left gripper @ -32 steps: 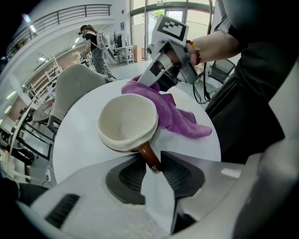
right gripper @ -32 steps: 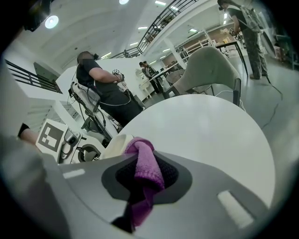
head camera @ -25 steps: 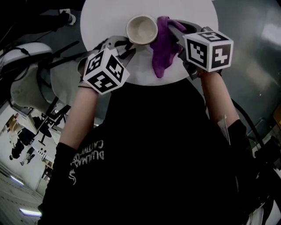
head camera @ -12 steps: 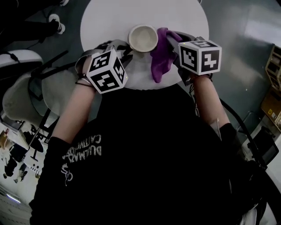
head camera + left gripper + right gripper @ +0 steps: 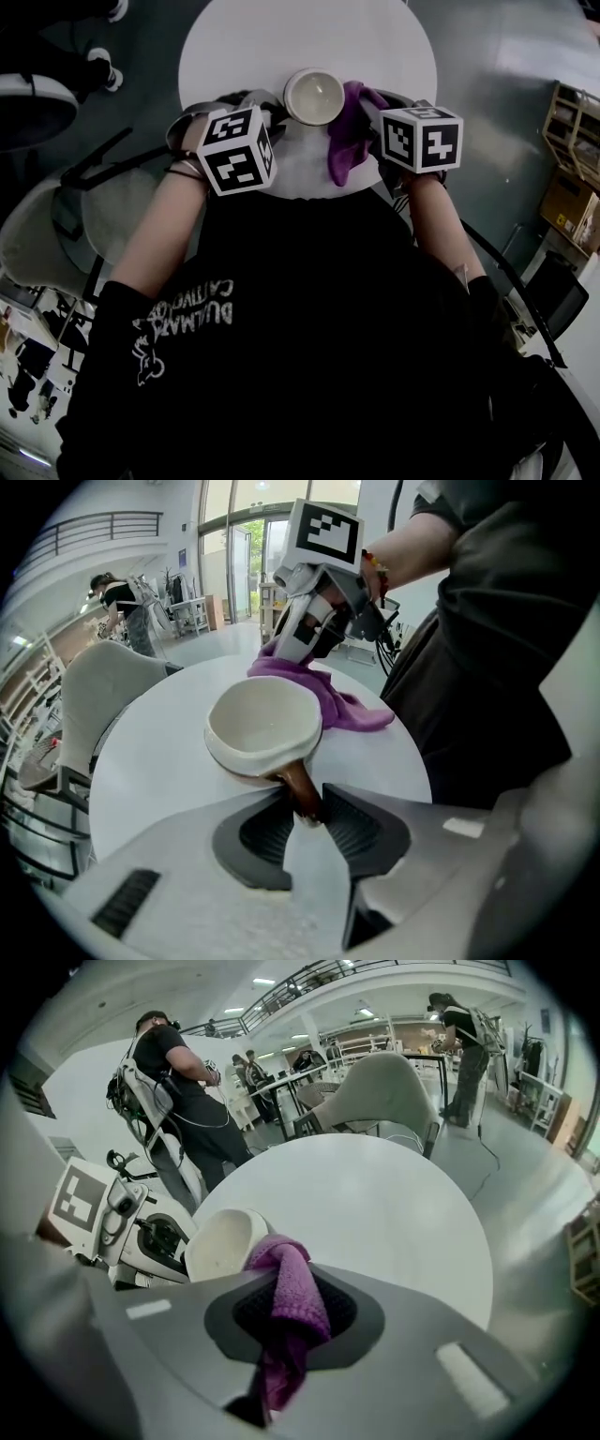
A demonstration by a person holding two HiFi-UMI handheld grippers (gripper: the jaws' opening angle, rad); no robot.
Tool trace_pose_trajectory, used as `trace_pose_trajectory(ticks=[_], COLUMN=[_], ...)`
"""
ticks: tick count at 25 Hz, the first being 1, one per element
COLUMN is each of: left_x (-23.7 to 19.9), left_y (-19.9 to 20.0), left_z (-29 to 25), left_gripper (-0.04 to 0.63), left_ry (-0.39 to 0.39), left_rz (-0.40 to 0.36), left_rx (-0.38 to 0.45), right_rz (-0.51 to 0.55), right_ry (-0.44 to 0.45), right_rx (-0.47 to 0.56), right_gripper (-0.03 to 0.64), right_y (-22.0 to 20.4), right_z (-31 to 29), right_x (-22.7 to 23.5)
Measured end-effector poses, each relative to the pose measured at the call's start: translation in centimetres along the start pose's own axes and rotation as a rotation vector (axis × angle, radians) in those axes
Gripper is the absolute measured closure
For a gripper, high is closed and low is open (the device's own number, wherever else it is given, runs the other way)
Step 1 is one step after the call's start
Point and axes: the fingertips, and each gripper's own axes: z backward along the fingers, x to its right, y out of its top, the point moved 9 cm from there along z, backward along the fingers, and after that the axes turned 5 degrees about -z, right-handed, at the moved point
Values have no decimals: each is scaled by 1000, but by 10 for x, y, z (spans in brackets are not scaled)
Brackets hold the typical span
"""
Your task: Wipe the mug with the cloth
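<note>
On the round white table (image 5: pixel 281 47), the cream ceramic mug (image 5: pixel 313 96) sits near the person, steadied, I'd say, by the left gripper (image 5: pixel 305 813) pinching its brown handle (image 5: pixel 298 794) between 2 jaws, while the right gripper (image 5: pixel 286 1312) clamps the purple knitted cloth (image 5: pixel 345 141) just beside it, ready to wipe.

So the right gripper (image 5: pixel 289 1283) has its jaws clamped on a purple cloth (image 5: pixel 300 1312), which bunches up at the tips and hangs down between them. The white mug (image 5: pixel 225 1241) sits right beside it on the round white counter (image 5: pixel 375 1213), touching the cloth as far as I can tell. The left gripper (image 5: pixel 167 1241) is at the mug's far side. There's a grey chair (image 5: pixel 384 1091) behind the counter.
</note>
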Motion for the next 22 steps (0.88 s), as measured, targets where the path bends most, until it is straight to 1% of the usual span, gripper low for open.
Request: trace_pose_trajectory(ticks=[6,11,17,22], left_x=[-1,-6,-10,-9], left_y=[4,-2,-3,4], left_z=[1,7,5,5], left_gripper=[499,503,506,506], left_ry=[-25,-50,-51,-56], left_rz=[-85,-95,-144,-180], left_rx=[-9,11,4,-10], right_rz=[51,56,69,85], right_ry=[-74,-101,-135,-157], right_rx=[-33,-30,-44,-46], right_gripper=[577,577,577,577], right_y=[1,2,5,6], right_z=[4,3,-3,1], right_x=[-8,-14,-13,-10])
